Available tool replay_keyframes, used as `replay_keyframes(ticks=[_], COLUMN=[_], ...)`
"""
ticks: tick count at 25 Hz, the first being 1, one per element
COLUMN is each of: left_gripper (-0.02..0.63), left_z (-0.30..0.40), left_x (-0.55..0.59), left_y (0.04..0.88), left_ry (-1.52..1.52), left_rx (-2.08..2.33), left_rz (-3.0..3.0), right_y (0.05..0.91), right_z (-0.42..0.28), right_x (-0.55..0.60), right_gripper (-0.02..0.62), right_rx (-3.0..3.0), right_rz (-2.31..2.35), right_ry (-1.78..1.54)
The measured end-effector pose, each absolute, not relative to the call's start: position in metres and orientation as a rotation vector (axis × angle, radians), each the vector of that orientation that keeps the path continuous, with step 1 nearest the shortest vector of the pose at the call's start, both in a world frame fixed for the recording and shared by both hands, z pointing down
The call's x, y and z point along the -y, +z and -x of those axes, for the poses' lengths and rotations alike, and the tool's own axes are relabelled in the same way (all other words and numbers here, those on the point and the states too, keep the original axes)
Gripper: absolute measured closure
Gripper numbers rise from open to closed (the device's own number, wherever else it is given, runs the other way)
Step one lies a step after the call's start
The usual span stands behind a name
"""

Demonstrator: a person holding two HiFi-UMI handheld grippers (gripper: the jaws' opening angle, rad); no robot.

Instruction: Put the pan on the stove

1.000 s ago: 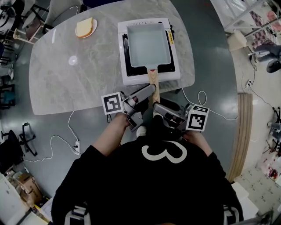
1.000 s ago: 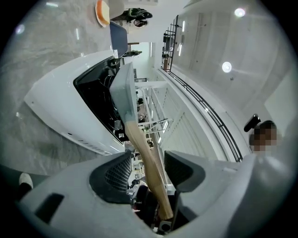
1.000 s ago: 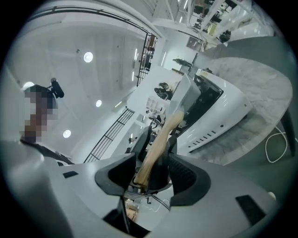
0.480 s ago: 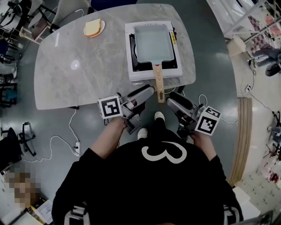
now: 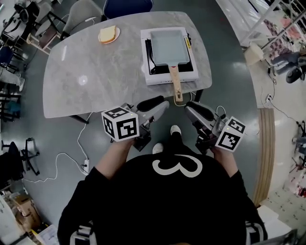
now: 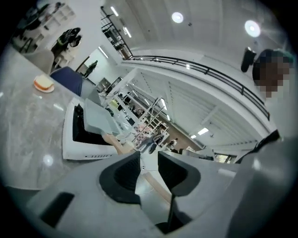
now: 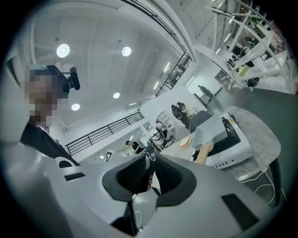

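Note:
A grey rectangular pan (image 5: 167,45) sits on the white portable stove (image 5: 169,77) at the table's right side, its wooden handle (image 5: 176,87) sticking out over the table edge toward me. The left gripper (image 5: 162,103) and the right gripper (image 5: 191,108) hang off the table near my body, either side of the handle's end and apart from it. In the left gripper view the left gripper (image 6: 149,155) is closing on nothing, with the pan (image 6: 95,118) far ahead. The right gripper (image 7: 150,160) is closing too, its tips a narrow gap apart and empty.
A plate with bread (image 5: 109,34) lies at the far side of the marble table (image 5: 95,81). A blue chair (image 5: 126,6) stands behind it. Cables (image 5: 57,158) run over the floor at the left, and a cord (image 5: 217,109) hangs by the right gripper.
Both grippers have drawn back from the pan's handle toward my body, and their jaws have narrowed. I stand further from the table. The pan stays on the stove.

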State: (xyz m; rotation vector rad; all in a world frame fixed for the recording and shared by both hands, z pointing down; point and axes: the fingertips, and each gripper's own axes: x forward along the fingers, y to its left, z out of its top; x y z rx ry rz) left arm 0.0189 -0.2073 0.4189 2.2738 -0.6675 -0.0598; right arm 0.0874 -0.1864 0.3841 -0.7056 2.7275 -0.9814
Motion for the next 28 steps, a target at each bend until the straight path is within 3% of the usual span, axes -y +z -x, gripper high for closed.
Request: replay_keyframes(ticks=[5,12,28], left_gripper=[0.544,0.577,0.58], left_z=[-0.012,-0.002,0.012], left_x=[0.177,0.142,0.097], left_y=[0.383,0.322,0.287], left_ry=[-0.057,-0.115,-0.177], left_rx=[0.65,0.611,0.521], left_rz=[-2.393,-2.582,-2.7], right_y=[0.362,0.327,0.297], right_z=[-0.078,-0.063,-0.043], right_x=[0.158,0.126,0.09], right_gripper=[0.552,0.568,0.581], right_rx=[-2.784,-2.869,-2.876], right_rz=[0.689,0.649,0.752], right_ry=[-0.873,-0.718,-0.54])
